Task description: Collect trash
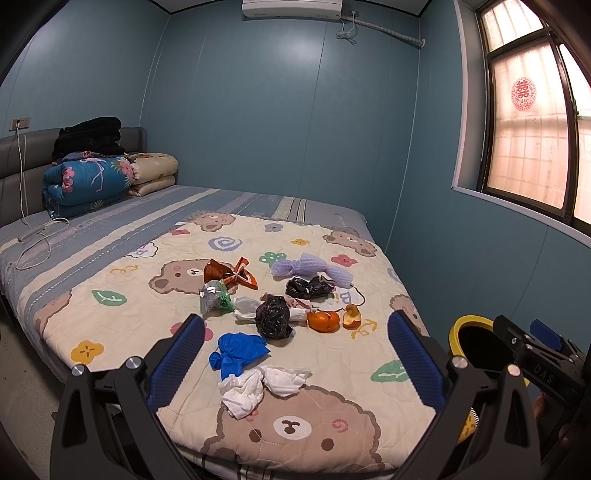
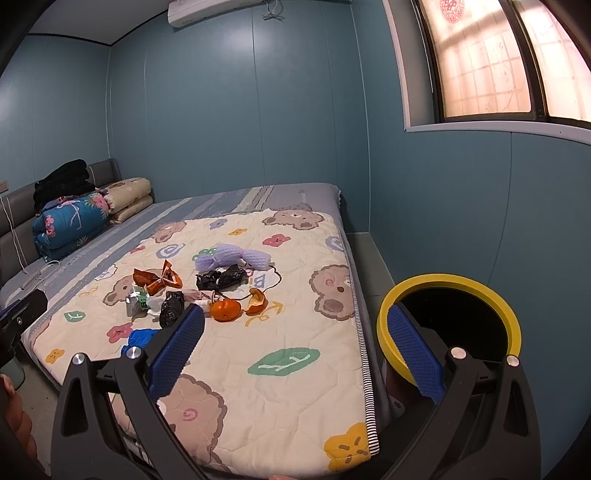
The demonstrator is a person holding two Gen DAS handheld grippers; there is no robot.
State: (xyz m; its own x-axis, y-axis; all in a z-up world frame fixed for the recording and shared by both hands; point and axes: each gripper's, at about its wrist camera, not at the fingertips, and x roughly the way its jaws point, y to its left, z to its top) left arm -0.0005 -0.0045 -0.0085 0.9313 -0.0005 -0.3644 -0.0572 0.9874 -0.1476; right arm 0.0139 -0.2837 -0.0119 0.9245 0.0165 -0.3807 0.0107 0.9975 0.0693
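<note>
Left claw (image 1: 295, 354) apart, holding nothing, above the bed's near edge; right claw (image 2: 295, 354) likewise apart and empty, beside the yellow-rimmed bin (image 2: 448, 328). Nearest trash on the blanket (image 1: 110, 321): white tissue (image 1: 258, 386), then blue glove (image 1: 238, 352), black bag (image 1: 274, 322), orange (image 1: 324, 320) and peel (image 1: 351, 316), wrappers (image 1: 231, 275), purple foam net (image 1: 312, 268) farthest. Risk: limp tissue may slip the fingers, or pinch blanket with it; orange could roll.

I am looking into a blue-walled room | bed (image 1: 110, 236) filling the floor, grey headboard (image 1: 22, 147) carrying folded quilts (image 1: 88, 181) | air conditioner (image 1: 291, 8) hanging high | window (image 1: 532, 122) glowing pink through curtains.
</note>
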